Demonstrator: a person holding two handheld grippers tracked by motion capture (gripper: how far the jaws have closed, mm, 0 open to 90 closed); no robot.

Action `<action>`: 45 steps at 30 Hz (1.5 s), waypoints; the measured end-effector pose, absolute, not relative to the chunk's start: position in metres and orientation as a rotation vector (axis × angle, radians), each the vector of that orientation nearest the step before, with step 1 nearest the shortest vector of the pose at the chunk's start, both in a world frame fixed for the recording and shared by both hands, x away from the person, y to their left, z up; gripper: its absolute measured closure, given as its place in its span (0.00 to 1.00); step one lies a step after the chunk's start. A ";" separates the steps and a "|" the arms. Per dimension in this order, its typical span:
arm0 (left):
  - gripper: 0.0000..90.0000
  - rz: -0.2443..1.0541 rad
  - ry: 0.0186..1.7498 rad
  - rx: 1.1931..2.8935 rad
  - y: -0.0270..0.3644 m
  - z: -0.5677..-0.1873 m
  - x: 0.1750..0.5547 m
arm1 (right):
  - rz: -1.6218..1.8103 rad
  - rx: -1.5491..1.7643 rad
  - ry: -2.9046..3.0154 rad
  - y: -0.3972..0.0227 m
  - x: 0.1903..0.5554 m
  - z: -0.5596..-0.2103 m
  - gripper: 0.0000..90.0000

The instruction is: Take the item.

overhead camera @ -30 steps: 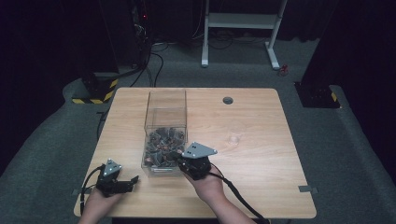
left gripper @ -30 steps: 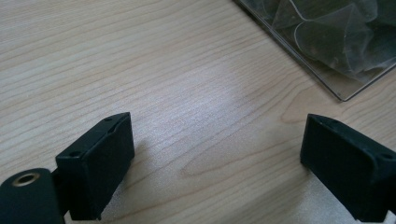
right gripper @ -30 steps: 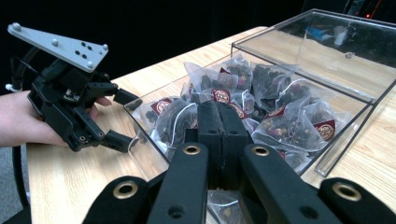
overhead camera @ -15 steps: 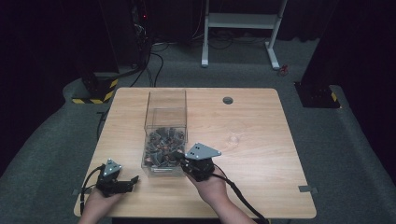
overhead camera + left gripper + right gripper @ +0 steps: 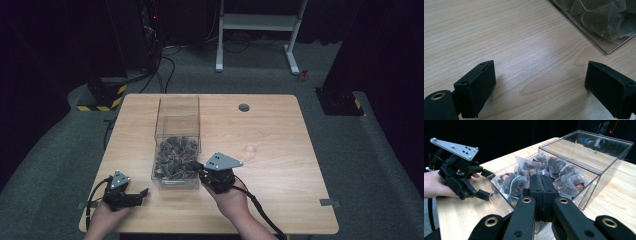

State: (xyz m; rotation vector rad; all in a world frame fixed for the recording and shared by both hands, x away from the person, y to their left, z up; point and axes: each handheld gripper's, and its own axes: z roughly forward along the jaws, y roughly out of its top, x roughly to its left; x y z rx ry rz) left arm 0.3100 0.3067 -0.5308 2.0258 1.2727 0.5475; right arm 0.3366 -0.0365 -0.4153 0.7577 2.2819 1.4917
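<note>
Tea bags fill clear box; right hand-held gripper closed empty above; left hand-held gripper apart beside box.

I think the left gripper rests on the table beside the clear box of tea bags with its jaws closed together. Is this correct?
Not quite. The left gripper does rest on the table beside the clear box of tea bags, but its jaws stand wide open with bare wood between them, as the left gripper view shows.

A clear, open-topped plastic box stands upright left of the table's middle, its near half heaped with tea bags.
</note>
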 end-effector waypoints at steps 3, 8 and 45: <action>0.11 0.546 1.272 2.027 0.307 -0.531 0.310 | 1.488 0.765 2.276 -0.040 0.337 -0.415 1.00; 0.11 0.548 1.273 2.026 0.307 -0.531 0.310 | 1.485 0.776 2.261 -0.047 0.338 -0.414 1.00; 0.11 0.546 1.272 2.027 0.307 -0.531 0.310 | 1.408 0.920 2.165 -0.108 0.344 -0.425 1.00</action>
